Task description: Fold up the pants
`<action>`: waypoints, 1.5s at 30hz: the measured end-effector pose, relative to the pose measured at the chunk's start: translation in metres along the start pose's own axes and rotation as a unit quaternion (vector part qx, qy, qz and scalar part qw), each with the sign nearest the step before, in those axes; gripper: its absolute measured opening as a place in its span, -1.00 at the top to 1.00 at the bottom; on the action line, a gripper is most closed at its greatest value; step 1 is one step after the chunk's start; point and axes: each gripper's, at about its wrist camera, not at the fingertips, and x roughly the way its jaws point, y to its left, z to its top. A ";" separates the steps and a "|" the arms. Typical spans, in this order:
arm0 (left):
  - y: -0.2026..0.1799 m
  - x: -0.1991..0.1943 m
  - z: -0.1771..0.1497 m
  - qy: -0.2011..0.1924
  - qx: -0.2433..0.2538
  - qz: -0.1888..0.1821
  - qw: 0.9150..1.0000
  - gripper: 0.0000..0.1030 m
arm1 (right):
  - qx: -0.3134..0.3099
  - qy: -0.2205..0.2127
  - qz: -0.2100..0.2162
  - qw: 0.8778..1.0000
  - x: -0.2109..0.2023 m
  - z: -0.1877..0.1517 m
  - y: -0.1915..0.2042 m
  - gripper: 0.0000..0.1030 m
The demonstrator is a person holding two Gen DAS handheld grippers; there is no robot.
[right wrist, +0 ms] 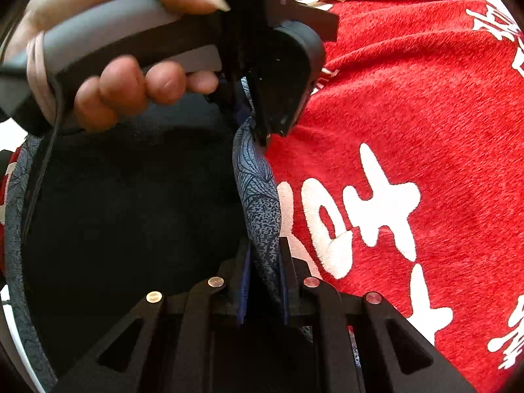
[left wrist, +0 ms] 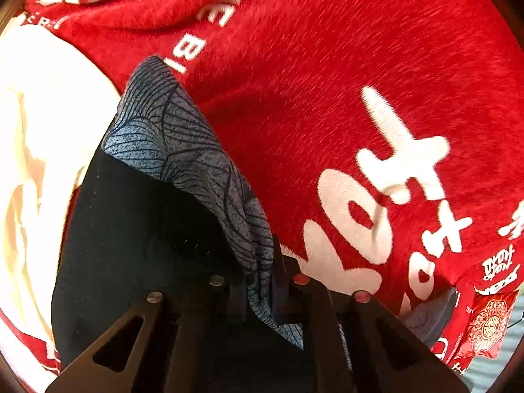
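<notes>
The pants [left wrist: 170, 137] are blue-grey cloth with a dark line pattern and a black inner side [left wrist: 131, 229]. My left gripper [left wrist: 258, 281] is shut on an edge of them, and the cloth rises ahead of its fingers. In the right wrist view my right gripper [right wrist: 265, 271] is shut on the same patterned edge [right wrist: 258, 196]. The left gripper [right wrist: 271, 124], held by a hand [right wrist: 124, 88], grips that edge just ahead. The black inner side [right wrist: 131, 213] hangs to the left.
A red fleece blanket with white lettering [left wrist: 327, 98] covers the surface under the pants, and shows in the right wrist view [right wrist: 409, 114]. A cream cloth [left wrist: 32, 131] lies at the left. A red printed packet [left wrist: 488, 324] sits at the lower right.
</notes>
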 end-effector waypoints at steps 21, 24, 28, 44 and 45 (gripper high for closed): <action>0.123 -0.116 -0.217 -0.137 -0.002 -0.101 0.985 0.80 | -0.059 -0.021 -0.015 0.998 -0.117 -0.027 0.151 0.87; 0.155 -0.081 -0.231 -0.084 -0.038 -0.107 0.990 0.78 | -0.079 0.013 -0.003 0.997 -0.089 -0.039 0.194 0.87; 0.167 -0.064 -0.242 -0.082 -0.042 -0.116 0.989 0.76 | -0.055 0.039 0.006 0.998 -0.062 -0.052 0.218 0.87; 0.175 -0.089 -0.270 -0.090 -0.038 -0.065 0.993 0.59 | 0.020 0.037 0.054 0.998 -0.082 -0.065 0.240 0.87; 0.173 -0.095 -0.272 -0.095 -0.032 -0.054 0.993 0.58 | 0.034 0.026 0.054 0.998 -0.090 -0.065 0.234 0.86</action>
